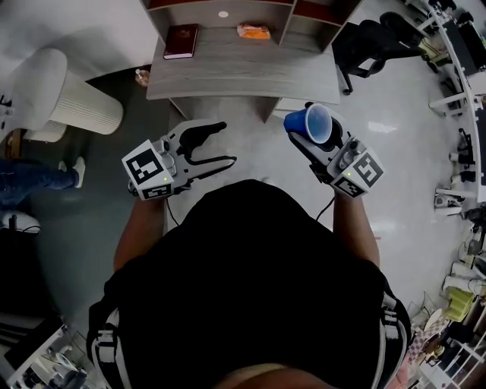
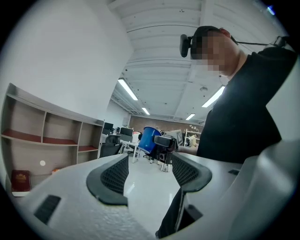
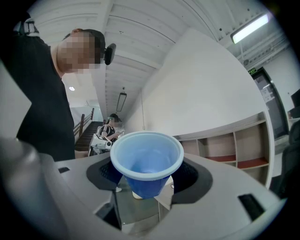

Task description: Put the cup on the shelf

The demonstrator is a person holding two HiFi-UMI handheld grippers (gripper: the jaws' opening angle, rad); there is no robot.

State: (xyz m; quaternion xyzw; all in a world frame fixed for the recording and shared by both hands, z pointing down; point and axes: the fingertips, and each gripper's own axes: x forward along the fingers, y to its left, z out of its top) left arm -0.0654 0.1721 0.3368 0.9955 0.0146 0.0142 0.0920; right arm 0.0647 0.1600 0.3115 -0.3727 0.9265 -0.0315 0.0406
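My right gripper (image 1: 310,121) is shut on a blue plastic cup (image 1: 319,125), held on its side with the open mouth facing away from me. In the right gripper view the cup (image 3: 146,161) sits between the pads with its mouth toward the camera. My left gripper (image 1: 226,143) stands open beside it with nothing between its jaws, and its own view (image 2: 150,173) looks across at the cup (image 2: 151,138). The shelf unit (image 1: 228,11) with open compartments stands ahead, above a grey wooden desk top (image 1: 235,68). Both grippers hang in the air short of the desk's front edge.
A maroon book (image 1: 181,41) and an orange packet (image 1: 254,31) lie at the back of the desk top. A white ribbed cylinder (image 1: 83,102) stands to the left, a black office chair (image 1: 372,42) to the right. Another person's legs (image 1: 30,178) show at the far left.
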